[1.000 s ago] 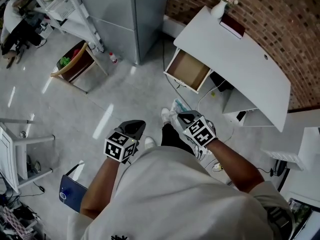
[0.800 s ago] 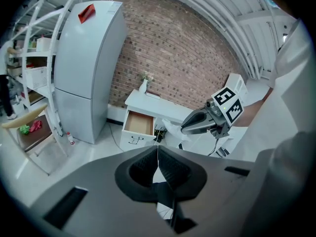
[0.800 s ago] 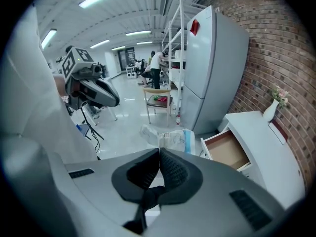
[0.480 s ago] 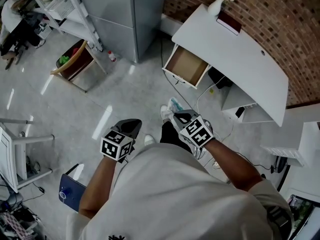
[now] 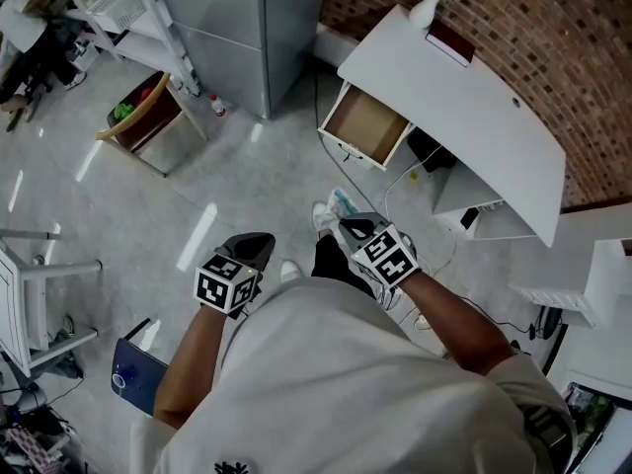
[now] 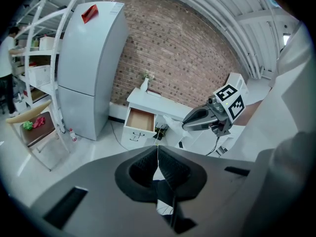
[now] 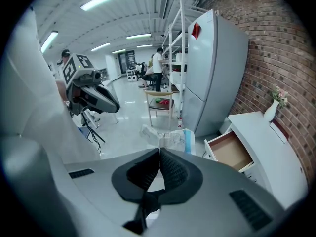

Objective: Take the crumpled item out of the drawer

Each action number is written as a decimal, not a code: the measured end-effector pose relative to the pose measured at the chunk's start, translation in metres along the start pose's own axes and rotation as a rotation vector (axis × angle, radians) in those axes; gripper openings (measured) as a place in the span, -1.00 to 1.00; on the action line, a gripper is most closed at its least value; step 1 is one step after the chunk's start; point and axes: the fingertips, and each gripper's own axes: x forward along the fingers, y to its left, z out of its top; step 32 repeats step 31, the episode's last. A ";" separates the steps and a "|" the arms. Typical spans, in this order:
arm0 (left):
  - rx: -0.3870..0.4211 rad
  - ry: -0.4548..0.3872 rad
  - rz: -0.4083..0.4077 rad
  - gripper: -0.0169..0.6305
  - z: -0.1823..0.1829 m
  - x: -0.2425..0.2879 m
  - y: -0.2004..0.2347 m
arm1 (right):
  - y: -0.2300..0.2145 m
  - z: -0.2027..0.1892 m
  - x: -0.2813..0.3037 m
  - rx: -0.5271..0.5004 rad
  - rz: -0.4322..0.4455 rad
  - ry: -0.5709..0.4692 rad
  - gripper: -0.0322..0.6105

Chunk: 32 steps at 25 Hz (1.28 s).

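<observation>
Grey glossy floor (image 5: 247,176) underneath everything; at far left, a wooden chair (image 5: 148,121) with green and red bits on its seat, just beside a white shelf rack (image 5: 118,13); near the chair's foot, a small red-capped bottle (image 5: 215,105), upright on the floor. Next, the left gripper (image 5: 255,247), low in front of the person's white shirt; hovers above the floor; clenched, jaws pressed flat together in the left gripper view, gripping nothing. Behind it, a tall grey fridge (image 5: 247,13), doors closed, a red piece (image 6: 89,13) stuck near its top. Further right, the right gripper (image 5: 348,227); points toward the open drawer (image 5: 367,126); jaws closed, pinching the crumpled item (image 5: 340,204) at their tips. Crumpled item: white and partly see-through with a blue patch, bunched up, out of the drawer, over the floor in front of the person's feet, well apart from the drawer. Then the drawer itself, pulled out from under the white counter (image 5: 464,87); brown wooden inside facing up, white front panel toward the person. On the counter's far corner, a white vase (image 5: 428,13) with small flowers, beside a dark red flat thing (image 5: 454,45); at the right edge, a red-brown brick wall (image 5: 553,38) behind the counter.
</observation>
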 end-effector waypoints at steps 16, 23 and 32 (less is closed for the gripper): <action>-0.023 -0.003 0.025 -0.87 -0.007 -0.001 0.006 | -0.003 -0.005 -0.002 -0.012 -0.005 0.009 -0.81; -0.012 0.007 0.007 -0.87 -0.005 0.009 0.003 | -0.006 -0.011 -0.005 0.007 -0.015 0.009 -0.81; -0.002 0.019 -0.007 -0.87 0.001 0.026 -0.008 | -0.022 -0.024 -0.009 0.016 -0.023 0.012 -0.81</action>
